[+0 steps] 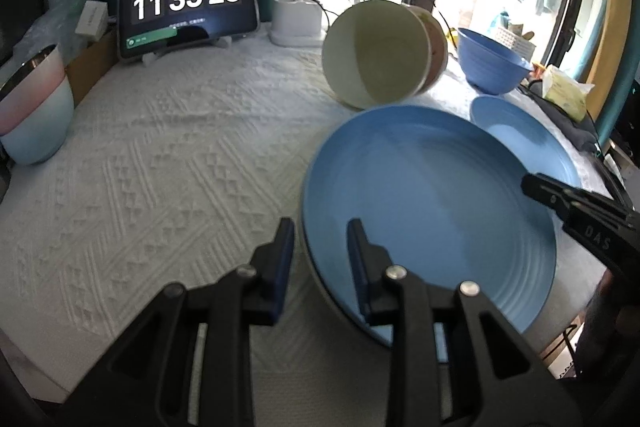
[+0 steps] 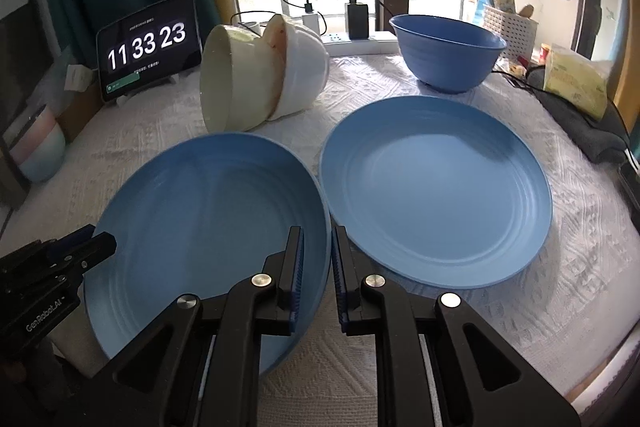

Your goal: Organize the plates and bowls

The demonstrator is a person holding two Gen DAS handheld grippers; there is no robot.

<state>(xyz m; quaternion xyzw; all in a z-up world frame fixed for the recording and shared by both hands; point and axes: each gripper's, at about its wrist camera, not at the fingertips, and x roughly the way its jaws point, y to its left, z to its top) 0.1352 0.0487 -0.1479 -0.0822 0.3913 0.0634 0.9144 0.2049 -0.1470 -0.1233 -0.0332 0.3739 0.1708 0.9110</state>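
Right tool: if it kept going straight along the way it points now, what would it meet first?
The right tool is shut on the rim of the left blue plate. Straight ahead, it would probably pass the narrow gap and meet the second blue plate, though depth is unclear.

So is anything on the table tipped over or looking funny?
Yes. The two cream bowls at the back lie tipped on their sides, one nested in the other, openings facing sideways. The blue bowl stands upright. The near blue plate is tilted, gripped at both edges.

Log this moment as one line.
left gripper: shut on blue plate rim | right gripper: shut on opposite rim | second plate: on cloth
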